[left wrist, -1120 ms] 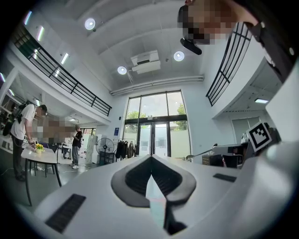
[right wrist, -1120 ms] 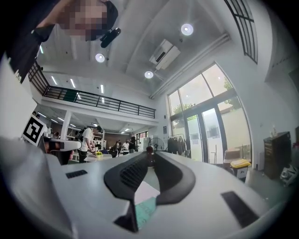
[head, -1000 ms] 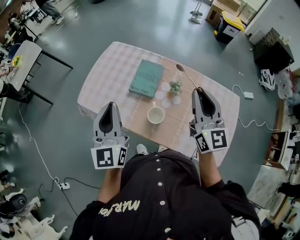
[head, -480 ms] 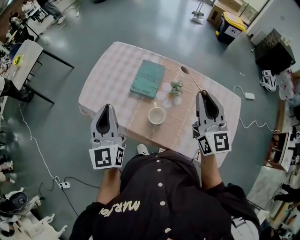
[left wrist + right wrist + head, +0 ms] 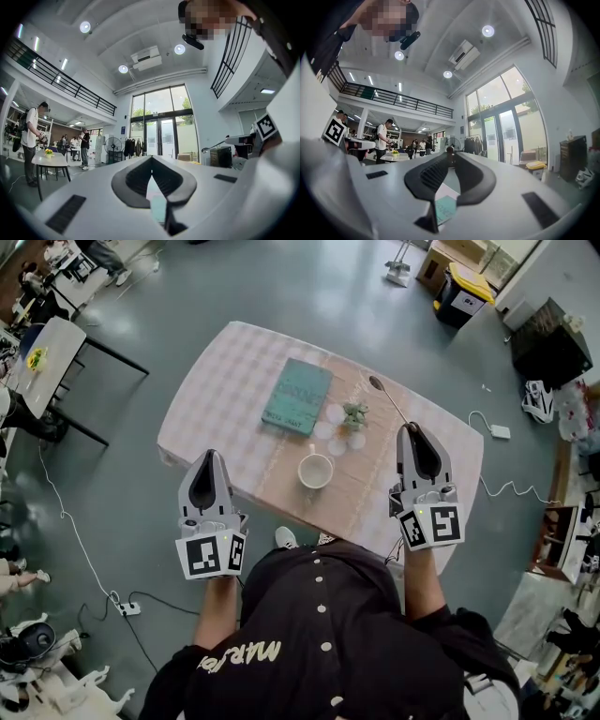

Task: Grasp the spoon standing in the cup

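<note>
In the head view a white cup (image 5: pixel 315 471) stands on the table near its front edge, and I see nothing inside it. My right gripper (image 5: pixel 408 427) is held to the right of the cup, shut on the handle end of a metal spoon (image 5: pixel 389 401). The spoon slants away over the table, bowl end farthest from me. In the right gripper view the spoon (image 5: pixel 450 151) shows as a dark bit at the tips of that gripper (image 5: pixel 451 161). My left gripper (image 5: pixel 208 456) hangs off the table's front left, shut and empty; its own view shows its jaws (image 5: pixel 151 161) meeting.
A teal book (image 5: pixel 297 396) lies on the checked tablecloth (image 5: pixel 225 381) behind the cup. A small potted plant (image 5: pixel 354 414) and pale round coasters (image 5: pixel 330 427) sit right of the book. The table's front edge runs just ahead of both grippers. Cables lie on the floor.
My right gripper has drifted a little right and back toward me, the spoon still in it. The left gripper has slid slightly left and back.
</note>
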A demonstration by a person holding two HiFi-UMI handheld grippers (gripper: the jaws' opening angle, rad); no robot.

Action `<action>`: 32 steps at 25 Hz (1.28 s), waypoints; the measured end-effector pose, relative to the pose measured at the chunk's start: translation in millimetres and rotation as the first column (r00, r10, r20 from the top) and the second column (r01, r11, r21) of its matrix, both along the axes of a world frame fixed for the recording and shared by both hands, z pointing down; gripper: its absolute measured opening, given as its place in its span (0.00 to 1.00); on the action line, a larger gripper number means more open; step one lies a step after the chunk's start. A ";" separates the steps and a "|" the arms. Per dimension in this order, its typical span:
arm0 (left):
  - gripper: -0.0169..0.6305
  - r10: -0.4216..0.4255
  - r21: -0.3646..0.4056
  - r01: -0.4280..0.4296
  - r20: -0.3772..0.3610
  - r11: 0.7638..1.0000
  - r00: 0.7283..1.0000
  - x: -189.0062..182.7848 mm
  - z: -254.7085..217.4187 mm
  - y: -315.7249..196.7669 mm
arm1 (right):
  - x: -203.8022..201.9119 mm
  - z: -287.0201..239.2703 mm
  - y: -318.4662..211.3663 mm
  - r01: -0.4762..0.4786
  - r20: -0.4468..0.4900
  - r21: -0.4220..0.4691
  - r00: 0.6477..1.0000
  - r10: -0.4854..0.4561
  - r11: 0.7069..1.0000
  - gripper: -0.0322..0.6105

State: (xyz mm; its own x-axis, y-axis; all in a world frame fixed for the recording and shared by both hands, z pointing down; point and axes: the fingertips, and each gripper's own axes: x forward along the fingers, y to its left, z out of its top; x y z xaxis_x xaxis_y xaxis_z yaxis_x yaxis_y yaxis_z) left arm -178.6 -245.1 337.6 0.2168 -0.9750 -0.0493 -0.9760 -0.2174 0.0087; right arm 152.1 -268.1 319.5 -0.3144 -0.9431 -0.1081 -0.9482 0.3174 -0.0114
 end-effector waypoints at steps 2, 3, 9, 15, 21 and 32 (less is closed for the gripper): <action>0.04 0.004 -0.002 -0.004 -0.001 1.000 1.000 0.2 0.6 -1.1 | -2.1 0.6 -1.1 0.003 -0.002 -0.002 1.000 -0.003 1.000 0.13; 0.04 0.005 -0.002 -0.005 -0.001 1.000 1.000 -0.1 0.8 -1.8 | -3.1 0.6 -1.9 0.004 -0.002 -0.004 1.000 -0.004 1.000 0.13; 0.04 0.006 -0.008 -0.006 0.000 1.000 1.000 -1.7 3.0 -2.9 | -7.4 1.8 -4.5 0.009 -0.004 -0.009 1.000 -0.010 1.000 0.13; 0.04 0.003 -0.009 -0.003 -0.001 1.000 1.000 -4.0 2.7 -4.1 | -13.0 3.8 -7.8 0.020 -0.009 -0.018 1.000 -0.020 1.000 0.13; 0.04 0.000 -0.013 0.000 -0.008 1.000 1.000 -3.4 4.9 -3.9 | -15.1 4.9 -8.9 0.029 -0.005 -0.021 1.000 -0.029 0.999 0.13; 0.04 0.011 -0.020 -0.011 -0.011 1.000 1.000 3.1 8.4 -4.1 | -18.1 7.9 -10.5 0.039 -0.007 -0.023 0.999 -0.040 0.999 0.13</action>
State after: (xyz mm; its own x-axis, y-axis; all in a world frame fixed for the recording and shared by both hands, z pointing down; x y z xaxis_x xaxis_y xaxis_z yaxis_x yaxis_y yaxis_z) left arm -175.5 -249.2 346.0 0.2268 -0.9734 -0.0324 -0.9735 -0.2276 0.0232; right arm 134.0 -278.6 327.5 -0.3522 -0.9322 -0.0836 -0.9350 0.3543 -0.0118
